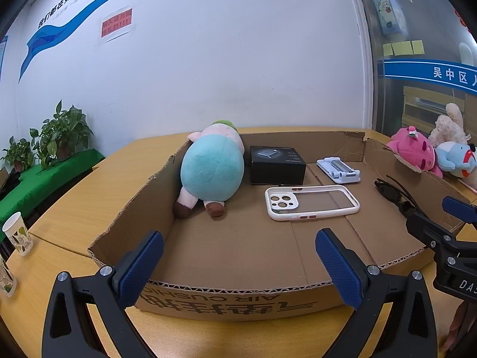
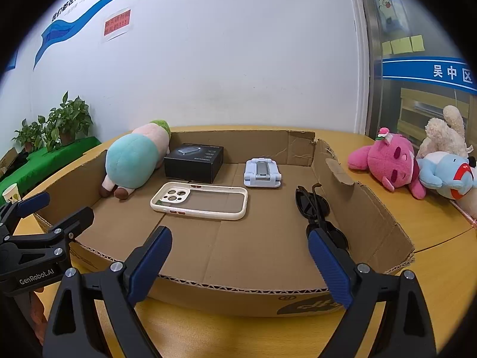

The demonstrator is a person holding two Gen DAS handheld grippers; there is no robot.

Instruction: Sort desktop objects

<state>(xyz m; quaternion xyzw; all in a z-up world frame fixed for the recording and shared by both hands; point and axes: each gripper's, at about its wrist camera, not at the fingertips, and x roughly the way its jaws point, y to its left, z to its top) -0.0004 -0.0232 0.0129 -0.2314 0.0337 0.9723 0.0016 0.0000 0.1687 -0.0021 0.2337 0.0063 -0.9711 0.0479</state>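
Inside the tray [image 1: 161,179], a shallow cardboard box cut low, five things lie apart on its floor: plush [image 1: 211,170] at 10 o'clock against the left wall, black box [image 1: 277,164] just right of it, phone stand [image 1: 338,170] at 1 o'clock, phone case [image 1: 311,201] near the middle, sunglasses [image 2: 316,208] at 3 o'clock close beside the right wall. Bare cardboard runs from the case to the near edge, the widest free stretch. Left gripper [image 1: 238,265] hangs over that near edge, jaws spread wide and empty; right gripper [image 2: 238,265] likewise (its right pad [image 2: 328,268] overlaps the sunglasses in view, contact unclear). Outside at 2 o'clock, three toys [image 2: 387,164] lie on the table [image 2: 432,232]. A cup [image 1: 18,235] stands at 9 o'clock.
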